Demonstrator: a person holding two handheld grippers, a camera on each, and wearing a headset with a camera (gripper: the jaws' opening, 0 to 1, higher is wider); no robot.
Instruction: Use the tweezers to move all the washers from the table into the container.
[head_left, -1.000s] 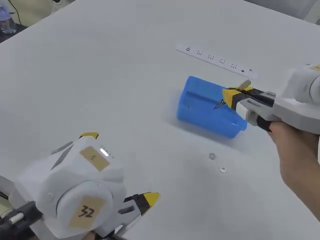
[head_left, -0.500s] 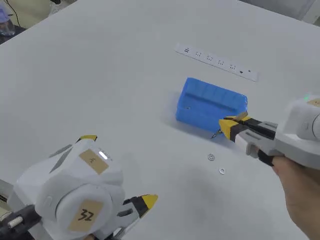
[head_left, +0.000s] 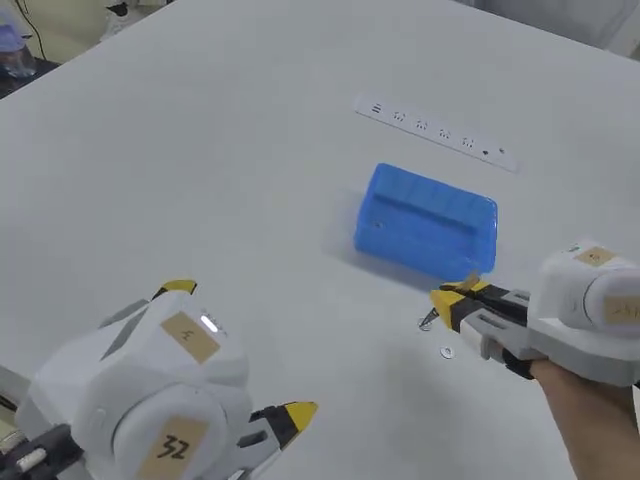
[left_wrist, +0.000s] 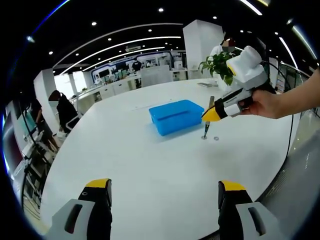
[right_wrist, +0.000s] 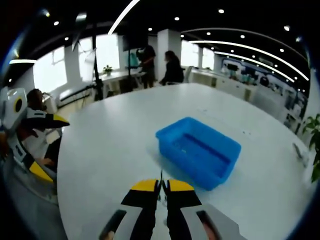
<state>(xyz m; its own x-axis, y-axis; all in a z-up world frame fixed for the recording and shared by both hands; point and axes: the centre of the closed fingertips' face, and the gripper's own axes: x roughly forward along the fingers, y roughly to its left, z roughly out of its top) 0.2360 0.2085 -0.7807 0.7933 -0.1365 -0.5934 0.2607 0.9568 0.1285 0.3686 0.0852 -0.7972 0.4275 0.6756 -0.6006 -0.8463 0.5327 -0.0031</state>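
My right claw (head_left: 443, 300) was pinched narrow on the tweezers (left_wrist: 207, 120), which stood steep with their tips down at the worktop (head_left: 200, 150). One washer (head_left: 446, 352) lay just beside the tips on my near side; a second seemed to sit right at them, though I could not tell for sure. The blue container (head_left: 428, 222) sat near, beyond the claw, long side across, and my left claw (left_wrist: 165, 184) hung wide and empty, well apart, over smooth white worktop in a bright open-plan room.
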